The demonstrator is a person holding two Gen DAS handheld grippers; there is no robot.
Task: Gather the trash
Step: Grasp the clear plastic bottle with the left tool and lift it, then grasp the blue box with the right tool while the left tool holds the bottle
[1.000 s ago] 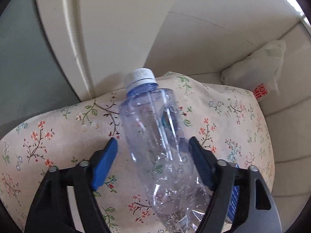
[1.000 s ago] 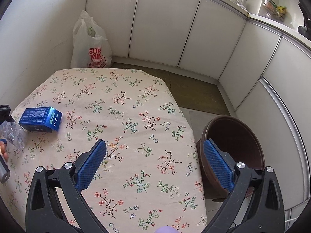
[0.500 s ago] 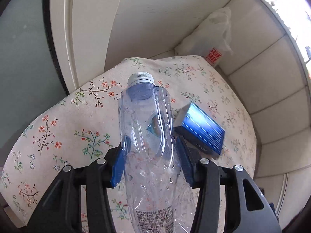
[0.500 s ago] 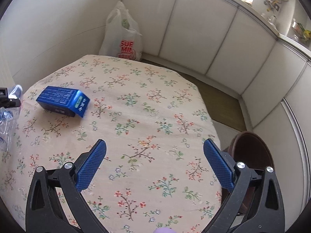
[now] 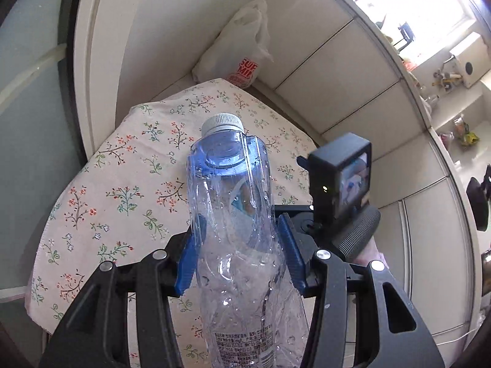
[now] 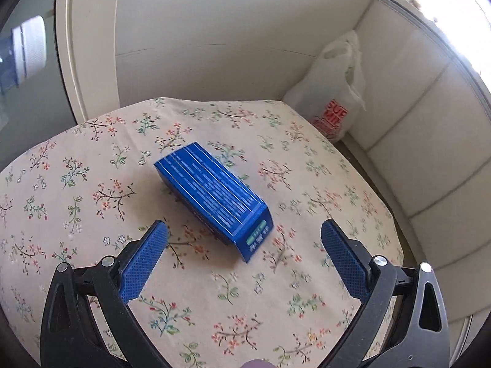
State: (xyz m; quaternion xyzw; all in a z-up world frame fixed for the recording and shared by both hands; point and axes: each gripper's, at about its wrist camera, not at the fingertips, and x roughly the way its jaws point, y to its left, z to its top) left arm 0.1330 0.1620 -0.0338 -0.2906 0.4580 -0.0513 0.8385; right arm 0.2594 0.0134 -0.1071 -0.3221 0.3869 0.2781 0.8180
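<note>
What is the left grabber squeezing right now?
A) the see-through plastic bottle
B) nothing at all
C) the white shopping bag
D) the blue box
A: the blue pads of the left gripper press both sides of the crumpled plastic bottle, while the blue box lies on the flowered cloth.

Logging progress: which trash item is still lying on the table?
The blue box, flat on the floral cloth between the open right gripper fingers. The crushed clear bottle is clamped in the left gripper.
</note>
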